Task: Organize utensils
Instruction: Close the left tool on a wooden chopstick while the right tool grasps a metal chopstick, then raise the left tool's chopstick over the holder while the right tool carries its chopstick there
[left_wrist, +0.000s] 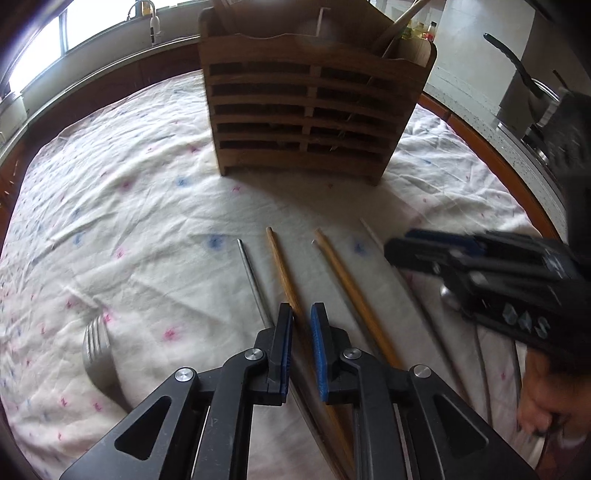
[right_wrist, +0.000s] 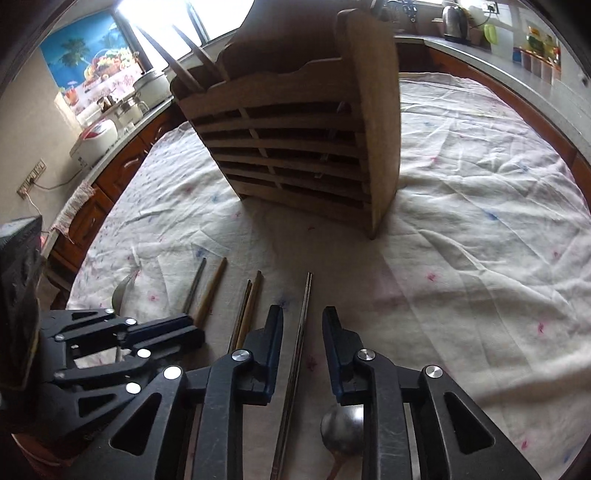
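Your left gripper (left_wrist: 302, 314) pinches a brown wooden chopstick (left_wrist: 281, 266) lying on the white flowered cloth (left_wrist: 129, 221), in front of the slatted wooden utensil rack (left_wrist: 310, 110). Your right gripper (right_wrist: 303, 317) stands parted astride a pair of steel chopsticks (right_wrist: 303, 317), seemingly without touching them; a metal spoon (right_wrist: 341, 426) lies nearer you than the rack.

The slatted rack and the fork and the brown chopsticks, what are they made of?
The slatted rack looks like unpainted wood: matt tan boards with grain. The fork looks like metal, grey and shiny, probably steel. The brown chopsticks look like wood or bamboo, matt orange-brown; which one I cannot tell.
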